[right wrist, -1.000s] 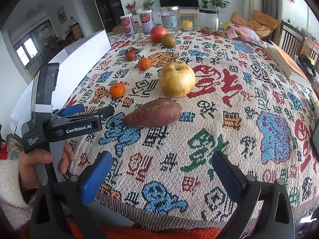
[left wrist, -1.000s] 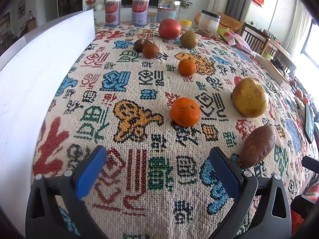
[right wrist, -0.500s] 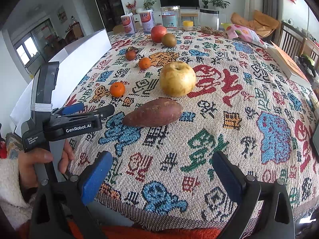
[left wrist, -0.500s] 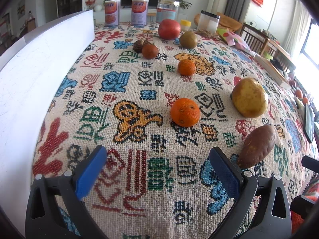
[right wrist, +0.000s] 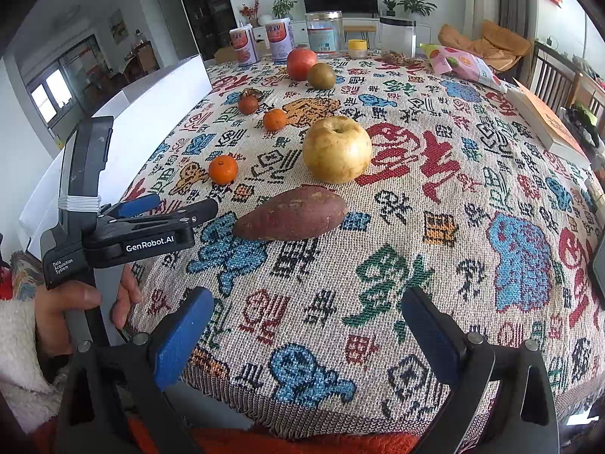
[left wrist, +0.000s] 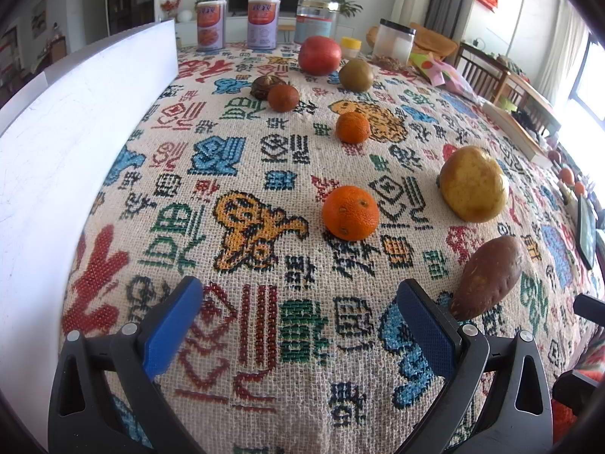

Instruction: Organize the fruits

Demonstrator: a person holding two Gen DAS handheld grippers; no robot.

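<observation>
the fruits lie scattered on the patterned tabletop: a sweet potato nearest the front edge, a yellow apple just behind it, a near tangerine to their left and a second tangerine further back. beyond those sit a small brown fruit, a green-brown fruit and a red fruit — the last two almost touching. the left gripper hovers over the front edge, fingers spread wide, holding nothing. the right gripper — fingers likewise spread and empty — sits short of the sweet potato. a hand grips the left tool's handle.
</observation>
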